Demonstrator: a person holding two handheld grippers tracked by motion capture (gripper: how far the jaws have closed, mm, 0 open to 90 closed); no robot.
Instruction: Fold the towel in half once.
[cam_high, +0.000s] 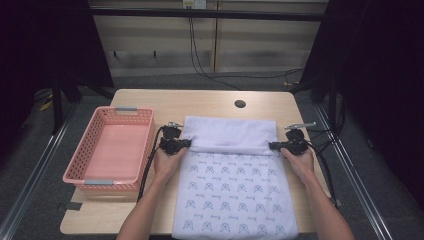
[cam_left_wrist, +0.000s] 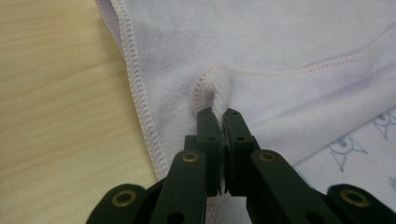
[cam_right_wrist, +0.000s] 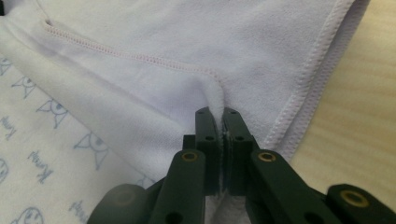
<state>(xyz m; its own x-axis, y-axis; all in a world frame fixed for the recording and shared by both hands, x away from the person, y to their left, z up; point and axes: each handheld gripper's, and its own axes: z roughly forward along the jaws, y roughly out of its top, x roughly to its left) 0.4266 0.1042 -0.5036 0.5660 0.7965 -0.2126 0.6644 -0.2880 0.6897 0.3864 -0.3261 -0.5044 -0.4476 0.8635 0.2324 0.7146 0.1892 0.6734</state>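
Observation:
A pale lilac towel (cam_high: 230, 185) printed with small blue figures lies flat on the wooden table (cam_high: 150, 102). Its far end is folded back toward me, so the plain side (cam_high: 229, 134) shows as a band. My left gripper (cam_high: 186, 143) is shut on the folded end's left corner. In the left gripper view the jaws (cam_left_wrist: 218, 114) pinch a stitched towel hem (cam_left_wrist: 219, 91). My right gripper (cam_high: 272, 146) is shut on the right corner. The right gripper view shows its jaws (cam_right_wrist: 217, 114) pinching a ridge of the towel (cam_right_wrist: 215, 95).
An empty pink plastic basket (cam_high: 82, 172) stands on the table left of the towel. A round cable hole (cam_high: 240, 104) sits near the far edge. Bare wood runs beyond the towel. Cables (cam_high: 147, 170) trail from both grippers.

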